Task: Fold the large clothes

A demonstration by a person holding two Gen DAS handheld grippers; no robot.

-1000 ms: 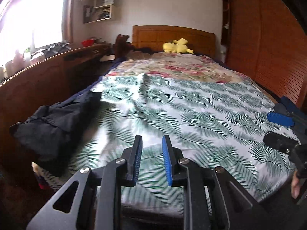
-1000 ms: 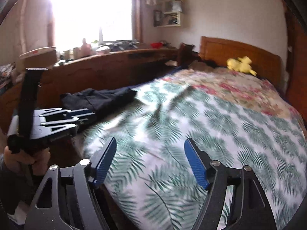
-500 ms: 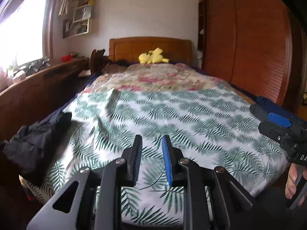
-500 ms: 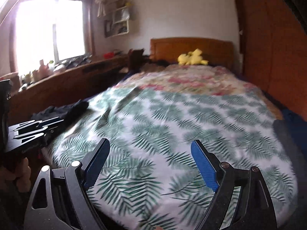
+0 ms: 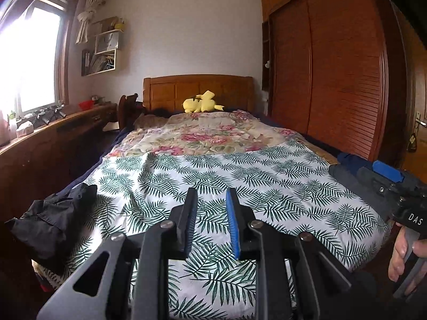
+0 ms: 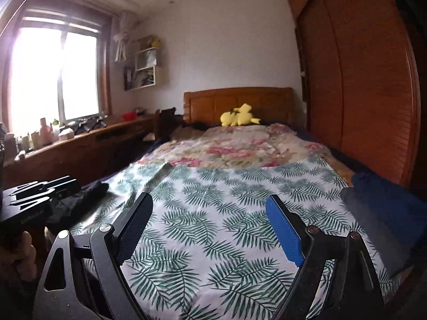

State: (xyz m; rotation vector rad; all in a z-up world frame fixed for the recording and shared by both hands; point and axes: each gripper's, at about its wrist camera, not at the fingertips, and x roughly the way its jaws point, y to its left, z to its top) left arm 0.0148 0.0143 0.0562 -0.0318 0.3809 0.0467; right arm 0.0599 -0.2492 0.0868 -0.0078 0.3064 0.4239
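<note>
Here, black garment [image 5: 50,218] bunched at bed's left edge, left tongs [image 5: 210,213] narrowly parted, right tongs [image 6: 210,229] spread wide, both empty.

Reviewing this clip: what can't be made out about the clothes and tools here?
- Black garment: crumpled at the bed's left corner, type unreadable; in the right wrist view the left tool's body hides most of it.
- Blue garment: cut off by the right frame edge.
- Right tool, left wrist view: only one fingertip shows; the right wrist view shows it open.
</note>
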